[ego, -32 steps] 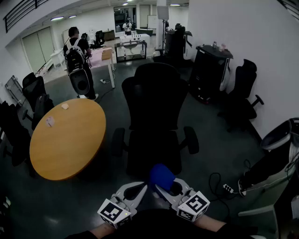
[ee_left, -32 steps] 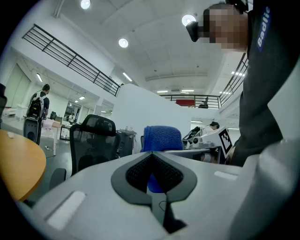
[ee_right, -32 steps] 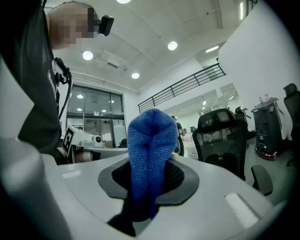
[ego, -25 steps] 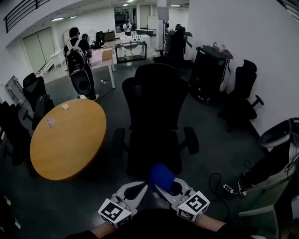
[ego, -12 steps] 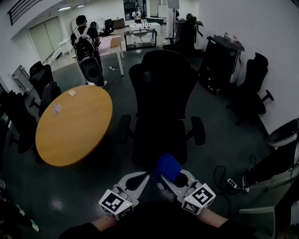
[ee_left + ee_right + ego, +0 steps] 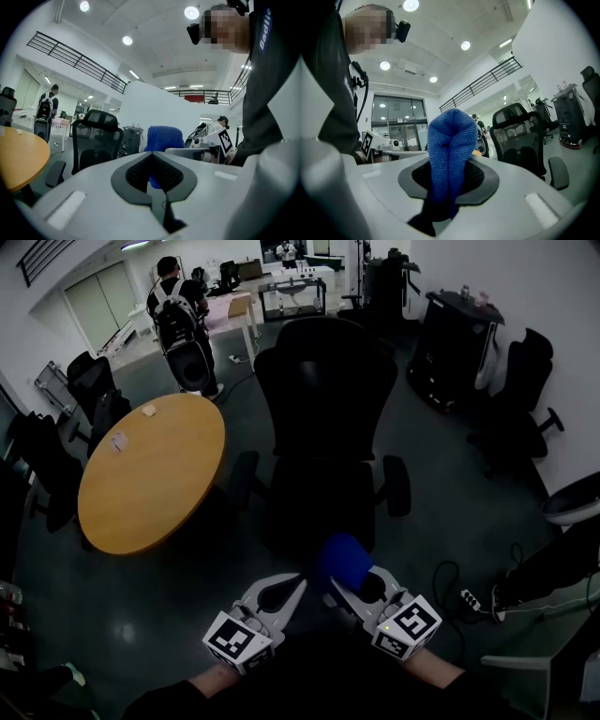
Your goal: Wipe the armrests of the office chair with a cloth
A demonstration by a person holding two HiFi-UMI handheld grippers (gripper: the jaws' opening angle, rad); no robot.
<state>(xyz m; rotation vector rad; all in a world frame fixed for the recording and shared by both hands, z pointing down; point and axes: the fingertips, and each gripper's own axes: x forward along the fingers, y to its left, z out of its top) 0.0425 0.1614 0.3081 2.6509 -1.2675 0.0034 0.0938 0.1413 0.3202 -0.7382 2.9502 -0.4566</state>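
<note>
Dark floor (image 6: pixel 450 512), chair (image 6: pixel 323 399), table (image 6: pixel 150 474); right tongs (image 6: pixel 447 187) pinch cloth (image 6: pixel 451 140).

1. The head view is dim: the floor (image 6: pixel 441 521) around the office chair (image 6: pixel 323 418) reads near black, with a faint sheen left of it.
2. Round ceiling lights (image 6: pixel 191 12) glare white above the chair in both gripper views.
3. Fisheye bending warps every view's edges, black corners ring the gripper views, and the cloth (image 6: pixel 449 154) is sharp.
</note>
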